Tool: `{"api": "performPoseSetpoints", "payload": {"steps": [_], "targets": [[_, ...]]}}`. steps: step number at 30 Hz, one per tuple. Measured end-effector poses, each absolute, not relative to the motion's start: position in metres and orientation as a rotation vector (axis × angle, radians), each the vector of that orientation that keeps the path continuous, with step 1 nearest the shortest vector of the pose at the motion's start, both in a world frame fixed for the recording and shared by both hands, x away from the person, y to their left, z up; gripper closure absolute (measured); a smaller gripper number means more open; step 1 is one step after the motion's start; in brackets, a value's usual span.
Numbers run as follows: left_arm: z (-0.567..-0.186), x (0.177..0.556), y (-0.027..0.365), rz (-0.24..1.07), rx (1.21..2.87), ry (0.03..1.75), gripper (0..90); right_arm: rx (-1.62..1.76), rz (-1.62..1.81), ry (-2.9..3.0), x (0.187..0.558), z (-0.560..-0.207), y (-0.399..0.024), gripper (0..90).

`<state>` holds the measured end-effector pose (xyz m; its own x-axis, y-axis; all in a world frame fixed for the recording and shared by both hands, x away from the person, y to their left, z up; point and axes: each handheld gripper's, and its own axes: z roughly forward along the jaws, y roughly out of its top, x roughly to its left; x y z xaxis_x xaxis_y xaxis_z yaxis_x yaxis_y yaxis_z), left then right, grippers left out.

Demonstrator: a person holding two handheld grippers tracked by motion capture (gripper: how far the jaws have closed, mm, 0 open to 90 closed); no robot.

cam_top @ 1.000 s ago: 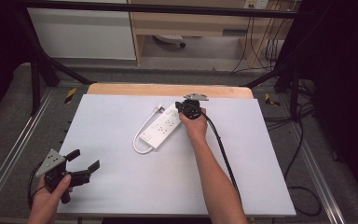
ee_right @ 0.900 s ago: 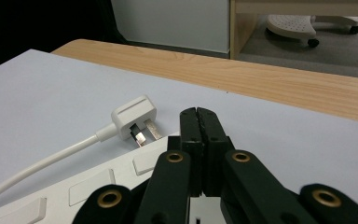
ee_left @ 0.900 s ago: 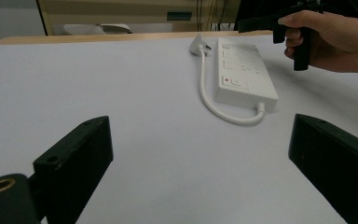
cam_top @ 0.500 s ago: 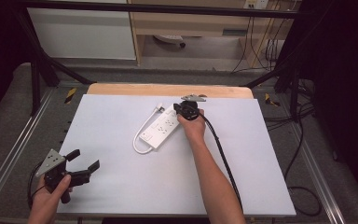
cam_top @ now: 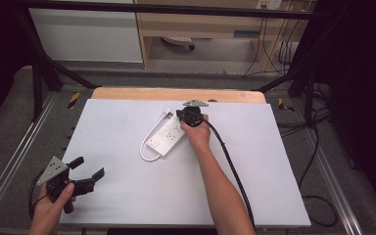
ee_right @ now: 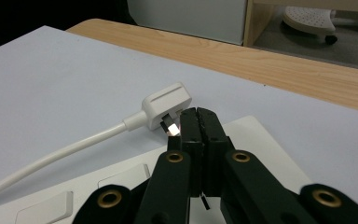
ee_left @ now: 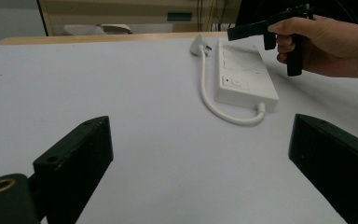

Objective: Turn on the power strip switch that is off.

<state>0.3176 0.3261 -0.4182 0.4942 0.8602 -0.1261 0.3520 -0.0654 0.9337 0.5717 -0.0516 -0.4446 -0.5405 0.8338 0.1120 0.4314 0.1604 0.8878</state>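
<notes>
A white power strip (cam_top: 166, 138) lies near the middle of the white table, its short cable (cam_top: 144, 147) looping round to a white plug (cam_top: 168, 114) that lies beside its far end. My right gripper (cam_top: 182, 115) hovers over that far end, shut with nothing between its fingers. In the right gripper view the closed tips (ee_right: 196, 116) sit right by the plug (ee_right: 168, 105) and its metal pins. My left gripper (cam_top: 88, 167) is held at the near left, open and empty. The left gripper view looks across at the strip (ee_left: 242, 74) and the right gripper (ee_left: 235, 32).
The white board (cam_top: 127, 196) rests on a wooden tabletop (cam_top: 176, 94) whose edge shows at the back. A black cable (cam_top: 230, 166) trails from the right gripper along the person's forearm. Metal frame rails (cam_top: 14, 156) run along both sides.
The right gripper has crept slightly leftward over the strip's far end, towards the plug. The left gripper has stayed where it was.
</notes>
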Motion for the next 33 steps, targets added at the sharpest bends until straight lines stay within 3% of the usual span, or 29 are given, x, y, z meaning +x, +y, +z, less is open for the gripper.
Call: {"api": "performPoseSetpoints", "payload": {"steps": [33], "targets": [[-0.418,0.317,0.326,0.583,1.65,1.053,6.4,1.16,1.32,2.074,0.568,-0.452,-0.041,90.0]]}}
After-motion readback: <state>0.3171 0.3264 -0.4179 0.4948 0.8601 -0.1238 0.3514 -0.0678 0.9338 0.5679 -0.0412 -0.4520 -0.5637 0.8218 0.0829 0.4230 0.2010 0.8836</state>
